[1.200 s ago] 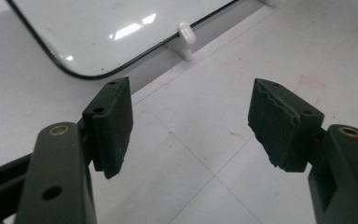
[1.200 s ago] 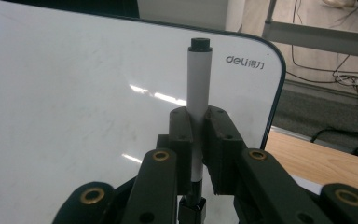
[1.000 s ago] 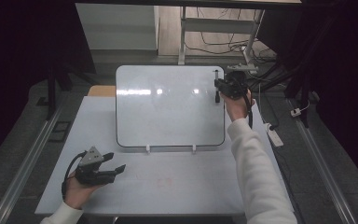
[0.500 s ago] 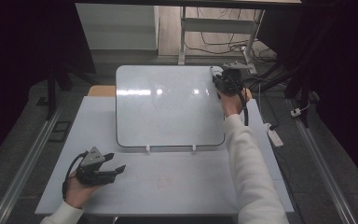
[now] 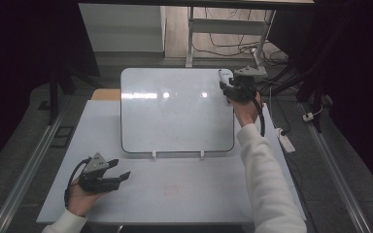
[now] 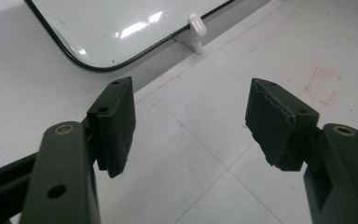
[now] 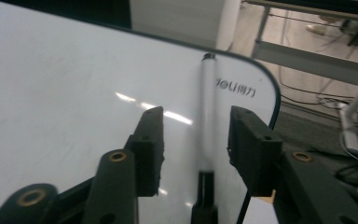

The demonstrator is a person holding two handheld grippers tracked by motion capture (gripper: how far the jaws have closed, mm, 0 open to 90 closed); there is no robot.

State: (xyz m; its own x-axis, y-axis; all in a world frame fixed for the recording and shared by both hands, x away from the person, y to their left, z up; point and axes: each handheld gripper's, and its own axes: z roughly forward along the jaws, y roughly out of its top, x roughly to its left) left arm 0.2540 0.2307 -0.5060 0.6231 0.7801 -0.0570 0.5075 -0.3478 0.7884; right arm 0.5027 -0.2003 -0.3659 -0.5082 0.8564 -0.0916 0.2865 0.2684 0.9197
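A white whiteboard with a thin black rim lies on the table. At its far right corner my right gripper hovers over a white marker that rests on the board. In the right gripper view the marker runs between the jaws of the right gripper. These jaws have just been opening, and the pads stand clear of the marker on both sides. My left gripper rests near the table's front left and is open. The left gripper has nothing between its pads.
Two white clips hold the board's near edge. A faint red square mark is drawn on the white table. Beyond the table's right side, a power strip and cables lie on the floor. Desk legs stand behind the table.
My right hand has edged a little toward the board's far right corner. The left hand and its gripper have stayed where they were.
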